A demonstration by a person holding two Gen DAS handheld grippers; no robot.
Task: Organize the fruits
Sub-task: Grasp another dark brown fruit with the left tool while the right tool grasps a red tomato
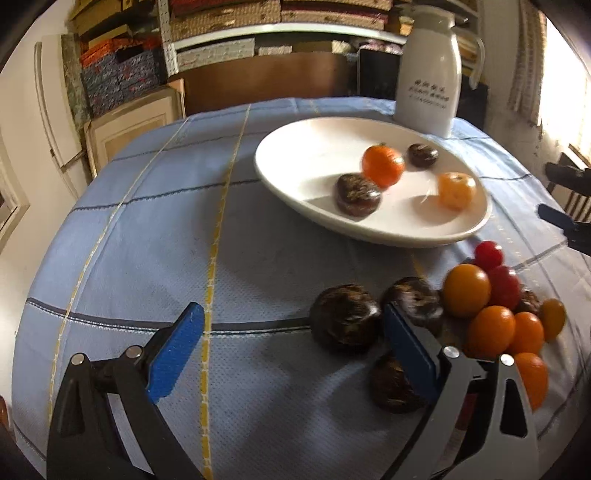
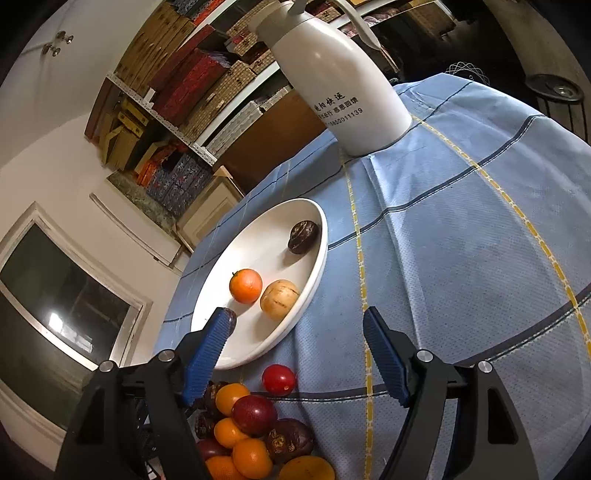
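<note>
The plate (image 1: 284, 177) sits on the blue checked cloth (image 1: 147, 229) of the tabletop and holds four fruits. In the left wrist view an orange (image 1: 382, 165) lies between two dark wrinkled fruits (image 1: 357, 194), with a paler orange one (image 1: 457, 191) near the rim; both oranges are blurred there. In the right wrist view that paler fruit (image 2: 279, 299) looks tan, touching or just beside the orange (image 2: 245, 285), though I cannot tell what kind it is.

The loose pile (image 1: 491, 306) lies on the cloth near the plate: oranges, red fruits and more dark wrinkled ones, packed against each other. One red fruit (image 2: 279, 379) sits apart from the pile, between it and the plate.

The left gripper (image 1: 293, 332) hangs above the cloth, jaws wide apart and empty; its right finger stands in front of the dark fruits at the pile's edge. The right gripper (image 2: 297, 334) points over the plate's near rim, jaws also apart with nothing between them; the pile lies below it.

A white jug (image 2: 343, 85) with printed lettering stands on the cloth behind the plate. Shelves of boxes (image 1: 221, 22) fill the wall beyond.
</note>
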